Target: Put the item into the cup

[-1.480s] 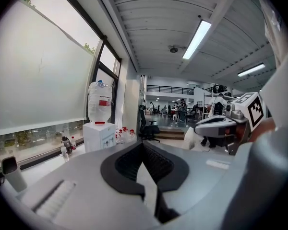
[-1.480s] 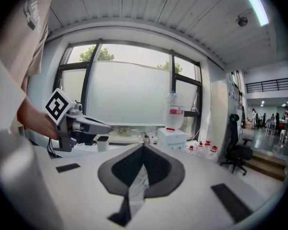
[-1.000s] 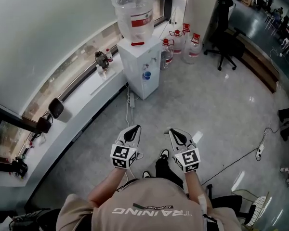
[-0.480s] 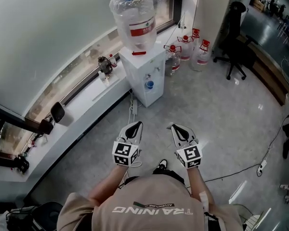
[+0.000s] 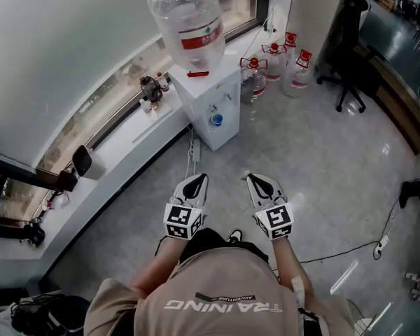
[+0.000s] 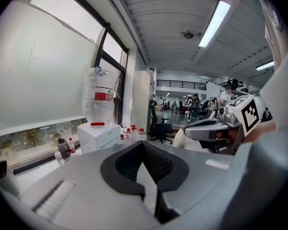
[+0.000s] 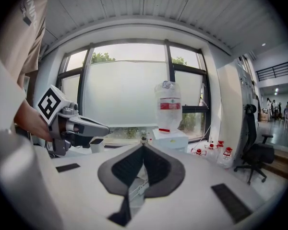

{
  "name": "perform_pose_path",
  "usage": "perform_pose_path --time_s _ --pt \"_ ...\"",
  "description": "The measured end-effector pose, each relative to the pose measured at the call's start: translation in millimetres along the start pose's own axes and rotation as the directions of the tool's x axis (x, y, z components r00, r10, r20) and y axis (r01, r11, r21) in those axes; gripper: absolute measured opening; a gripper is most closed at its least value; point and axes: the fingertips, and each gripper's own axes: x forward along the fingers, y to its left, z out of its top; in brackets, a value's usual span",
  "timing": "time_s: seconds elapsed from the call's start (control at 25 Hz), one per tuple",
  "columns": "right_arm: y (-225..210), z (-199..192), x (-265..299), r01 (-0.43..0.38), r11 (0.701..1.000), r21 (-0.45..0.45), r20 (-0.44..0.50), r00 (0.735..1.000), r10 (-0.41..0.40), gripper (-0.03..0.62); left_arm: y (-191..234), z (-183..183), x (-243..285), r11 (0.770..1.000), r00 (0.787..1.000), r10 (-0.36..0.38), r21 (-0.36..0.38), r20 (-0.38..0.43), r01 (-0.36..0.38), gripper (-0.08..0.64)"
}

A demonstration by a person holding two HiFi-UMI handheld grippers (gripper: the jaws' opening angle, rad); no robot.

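Observation:
In the head view my left gripper and right gripper are held side by side at waist height over the grey floor, both pointing toward a white water dispenser. Each is shut, jaw tips meeting, with nothing between them. A small blue thing, perhaps a cup, sits at the dispenser's tap, well ahead of both grippers. The left gripper view looks along the shut left gripper, with the right gripper beside it. In the right gripper view, past the shut right gripper, the left gripper shows. I see no loose item.
A large clear water bottle stands upside down on the dispenser. Spare bottles with red caps stand behind it by a pillar. A black office chair is at the far right. Small bottles sit on the window ledge. Cables trail on the floor.
The head view has shifted a little, so the dispenser and chair sit differently in the picture. Both grippers stay shut and side by side, slightly higher in the view.

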Motion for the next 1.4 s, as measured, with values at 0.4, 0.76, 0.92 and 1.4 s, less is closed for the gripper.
perform_pose_path --time_s 0.4,0.76,0.92,1.4 --pt "-31.1 7.7 58.1 0.017 1.0 0.006 -0.031 0.999 -0.017 0.012 46.7 14.7 54.7 1.0 1.0 -0.031 -0.004 -0.001 0.031 0.008" --pt "-45.7 45.2 129.2 0.051 0.998 -0.04 -0.033 0.998 -0.052 0.012 107.6 48.6 102.5 0.995 0.995 -0.102 0.013 0.02 0.102 0.008" --pt "-51.7 49.8 155.8 0.087 0.996 -0.031 -0.041 0.995 -0.088 0.012 128.9 52.3 118.8 0.99 0.99 -0.141 0.026 0.009 0.141 0.008" --pt "-74.5 42.8 197.7 0.078 0.997 -0.013 -0.095 0.992 -0.079 0.012 158.9 48.9 162.9 0.987 0.986 -0.163 -0.014 -0.019 0.162 0.008"
